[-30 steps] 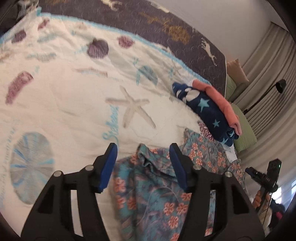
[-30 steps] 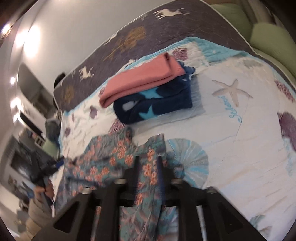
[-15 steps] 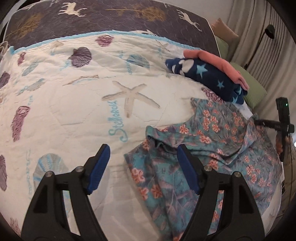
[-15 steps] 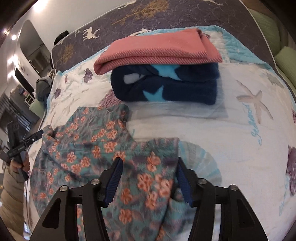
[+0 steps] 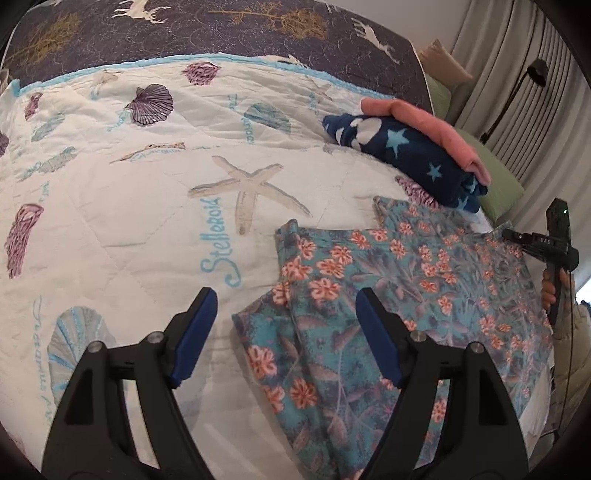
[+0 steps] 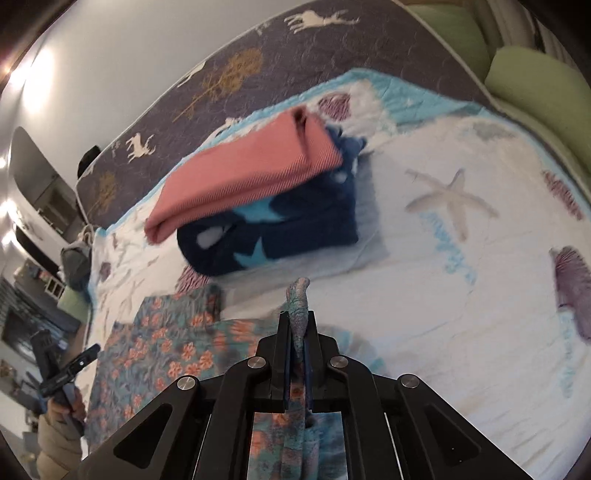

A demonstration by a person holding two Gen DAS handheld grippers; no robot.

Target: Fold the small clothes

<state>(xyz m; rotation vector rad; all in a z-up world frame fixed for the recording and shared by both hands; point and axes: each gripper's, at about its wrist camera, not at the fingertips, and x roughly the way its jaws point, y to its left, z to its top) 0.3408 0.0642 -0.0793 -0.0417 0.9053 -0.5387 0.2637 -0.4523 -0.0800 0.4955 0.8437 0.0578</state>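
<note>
A teal floral garment (image 5: 388, 295) lies spread on the white seashell quilt (image 5: 110, 229). My left gripper (image 5: 284, 332) is open, its blue pads straddling the garment's near left edge, just above the cloth. My right gripper (image 6: 296, 325) is shut on a pinched fold of the floral garment (image 6: 298, 306), which sticks up between the jaws; the rest of it (image 6: 155, 350) lies flat to the left.
A folded stack sits behind the garment: a pink piece (image 5: 424, 129) on a navy star fleece (image 5: 406, 155), also in the right wrist view (image 6: 251, 177). A dark deer-print blanket (image 5: 221, 33) covers the far bed. Green cushions (image 6: 535, 85) lie at the right.
My right gripper has closed on a fold of the floral garment and lifted it. My left gripper has drawn back slightly and stays open; the garment lies flatter.
</note>
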